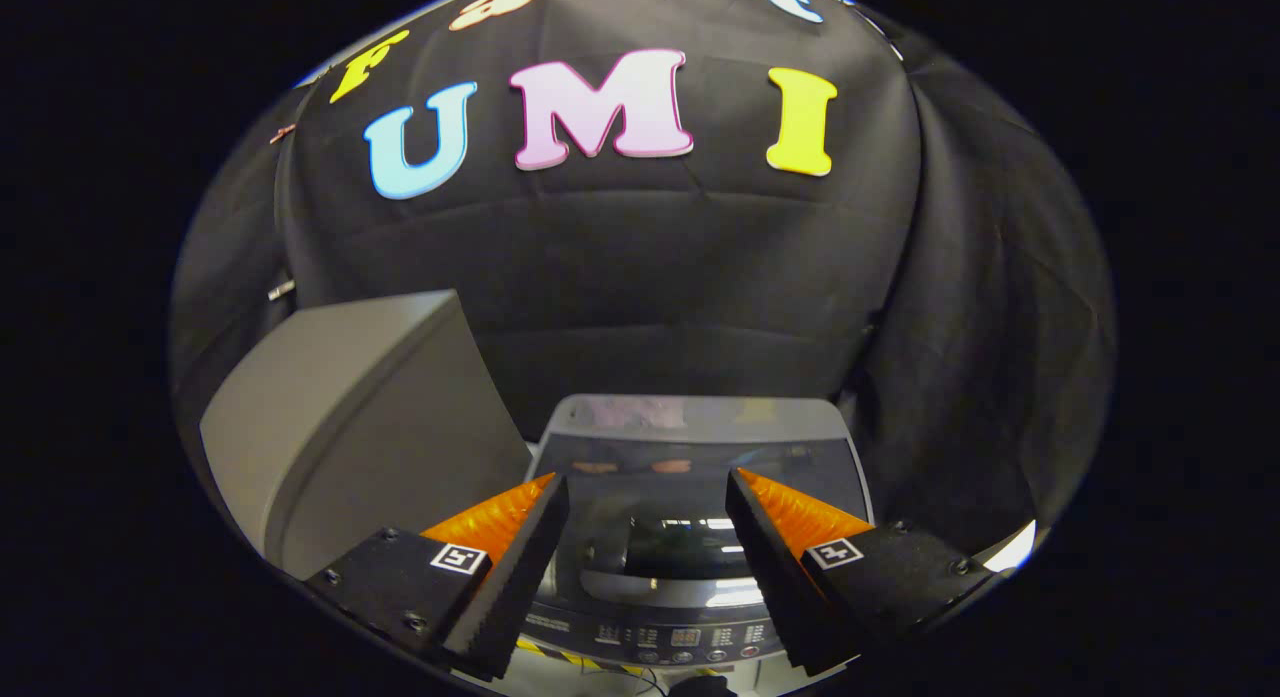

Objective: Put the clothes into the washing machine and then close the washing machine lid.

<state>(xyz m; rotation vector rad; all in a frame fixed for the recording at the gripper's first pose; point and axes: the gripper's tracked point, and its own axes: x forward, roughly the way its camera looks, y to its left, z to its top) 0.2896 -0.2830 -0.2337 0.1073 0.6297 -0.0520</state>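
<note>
Gripper view: jaws [648, 537] stand wide apart, holding nothing, above the washing machine [700, 447], whose glass lid [690, 517] lies shut. Clothes cannot be made out. Scene fits either stage: before loading or after closing. A grey box [350, 417] stands beside the machine.

The gripper [648, 492] hangs above a washer [700, 427], its fingers [520, 567] spread wide apart with nothing between them. Between and beyond the fingers lies the washer's dark glass lid [650, 537], closed flat and catching reflections. A control panel [680, 637] runs along the washer's near edge. Left of the washer stands a grey box [350, 417], close beside it. Black cloth [650, 277] hangs behind both.
</note>
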